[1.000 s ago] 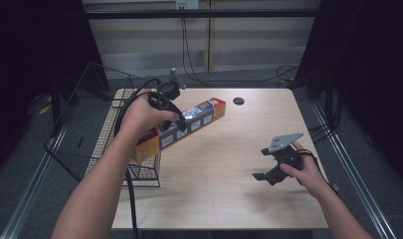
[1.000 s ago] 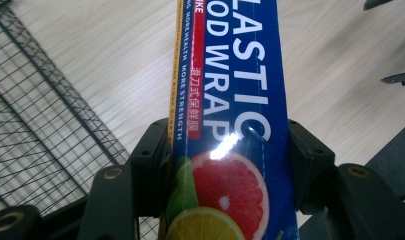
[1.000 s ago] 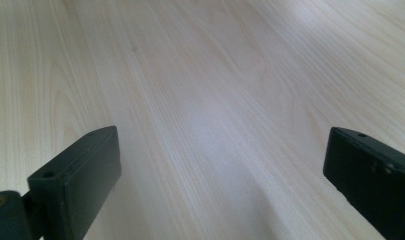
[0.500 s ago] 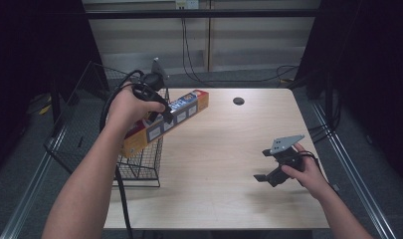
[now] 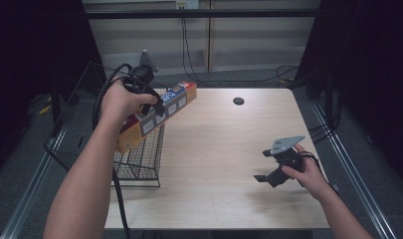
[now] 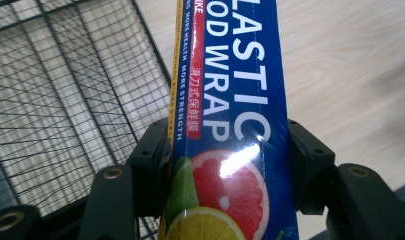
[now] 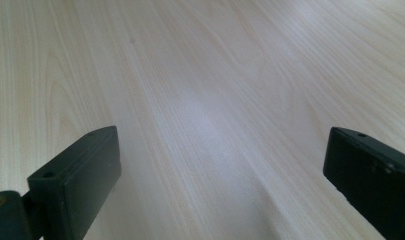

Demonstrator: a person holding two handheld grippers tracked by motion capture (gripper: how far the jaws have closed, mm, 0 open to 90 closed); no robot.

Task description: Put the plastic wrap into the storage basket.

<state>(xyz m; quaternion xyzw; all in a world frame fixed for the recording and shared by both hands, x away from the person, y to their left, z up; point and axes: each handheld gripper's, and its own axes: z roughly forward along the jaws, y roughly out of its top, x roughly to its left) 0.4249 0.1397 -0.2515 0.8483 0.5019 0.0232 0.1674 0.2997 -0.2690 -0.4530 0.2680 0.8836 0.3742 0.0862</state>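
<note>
- Your work surface is a pale wooden table (image 5: 209,149), grain running lengthwise, with a light sheen in the right gripper view (image 7: 200,100).
- A dark round hole (image 5: 238,101) sits in the top near the far edge, right of centre.
- A black wire basket (image 5: 139,159) stands at your left edge of the table, its mesh wall rising above the tabletop; the left gripper view shows its grid (image 6: 65,90) just beside the wood (image 6: 350,75).
- Soft shadows fall on the wood near your right side.
- The table stands on a grey floor (image 5: 368,164).
</note>
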